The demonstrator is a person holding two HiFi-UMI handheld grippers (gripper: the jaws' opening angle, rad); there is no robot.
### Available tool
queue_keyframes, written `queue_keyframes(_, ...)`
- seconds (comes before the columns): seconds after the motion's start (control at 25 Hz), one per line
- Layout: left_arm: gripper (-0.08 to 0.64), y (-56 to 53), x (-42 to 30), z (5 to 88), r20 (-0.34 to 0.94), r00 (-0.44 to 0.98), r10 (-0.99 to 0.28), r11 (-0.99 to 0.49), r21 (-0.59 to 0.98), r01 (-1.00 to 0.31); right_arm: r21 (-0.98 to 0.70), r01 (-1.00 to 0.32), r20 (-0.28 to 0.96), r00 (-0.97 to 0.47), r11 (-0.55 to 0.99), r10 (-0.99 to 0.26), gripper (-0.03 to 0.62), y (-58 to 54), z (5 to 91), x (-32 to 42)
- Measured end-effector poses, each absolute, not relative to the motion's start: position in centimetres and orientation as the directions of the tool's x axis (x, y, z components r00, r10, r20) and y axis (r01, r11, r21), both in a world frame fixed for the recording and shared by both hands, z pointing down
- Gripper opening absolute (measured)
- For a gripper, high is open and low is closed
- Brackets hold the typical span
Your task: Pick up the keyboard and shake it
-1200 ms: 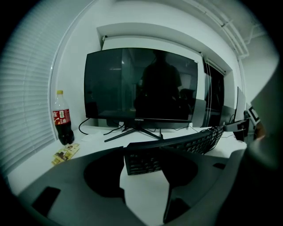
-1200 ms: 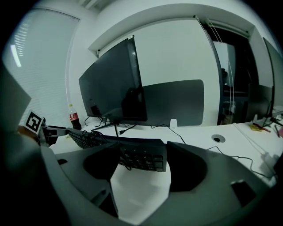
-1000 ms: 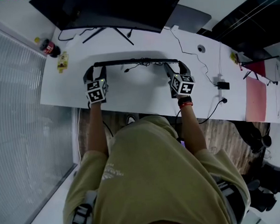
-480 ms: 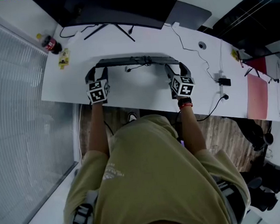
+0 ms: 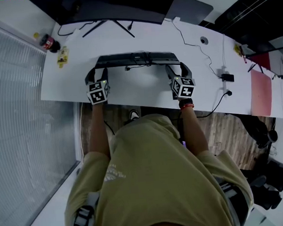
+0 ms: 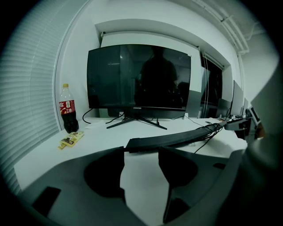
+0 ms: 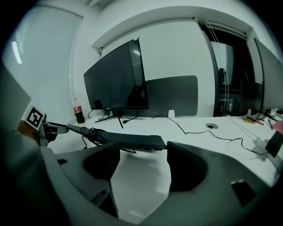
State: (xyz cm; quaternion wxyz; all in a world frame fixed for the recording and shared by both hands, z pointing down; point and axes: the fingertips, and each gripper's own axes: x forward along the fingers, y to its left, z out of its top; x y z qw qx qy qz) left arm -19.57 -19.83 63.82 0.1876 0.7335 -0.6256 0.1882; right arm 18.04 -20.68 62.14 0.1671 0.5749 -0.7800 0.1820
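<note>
Nearest is the person's olive T-shirt (image 5: 155,176); small pale print on its chest is too small to read. Both forearms reach out to the white desk (image 5: 140,93).

The left gripper (image 5: 94,75) and the right gripper (image 5: 175,70) each carry a cube with black-and-white square markers, no letters. Left gripper view: the jaws are clamped on the near-left end of the black keyboard (image 6: 177,138), tips pressing its corner from either side. Right gripper view: the jaws are closed on the keyboard's right end the same way. There the keyboard sits clear of the desk with its shadow below, and a tangle of black cable (image 7: 90,133) hangs under its middle.

So the keyboard (image 5: 137,59) is held by both ends, spanning left to right over the desk middle.

Far left: a cola bottle (image 6: 68,110) with a red label and white script, too small to spell out. A yellow snack packet (image 6: 70,139) lies just beside it, print unreadable.

Far centre: a black monitor (image 6: 139,79) on a splayed stand. The small white logo on its bottom bezel reads roughly "coocoo", not certain.

Versus a second ago, the keyboard was a thin edge-on bar in the head view. Now it is a wider band with more of its face showing. The grips on both ends are unchanged.
</note>
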Motion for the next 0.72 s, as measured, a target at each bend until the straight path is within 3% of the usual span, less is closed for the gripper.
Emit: queue_keyframes(0.72,0.242,-19.6,-19.8,68.4,0.601,0.171,-0.781,-0.173,0.055,-0.983,-0.074,-0.963,0.573,-0.254,0.259,-0.78,0.336,-20.0,66.2,18.0)
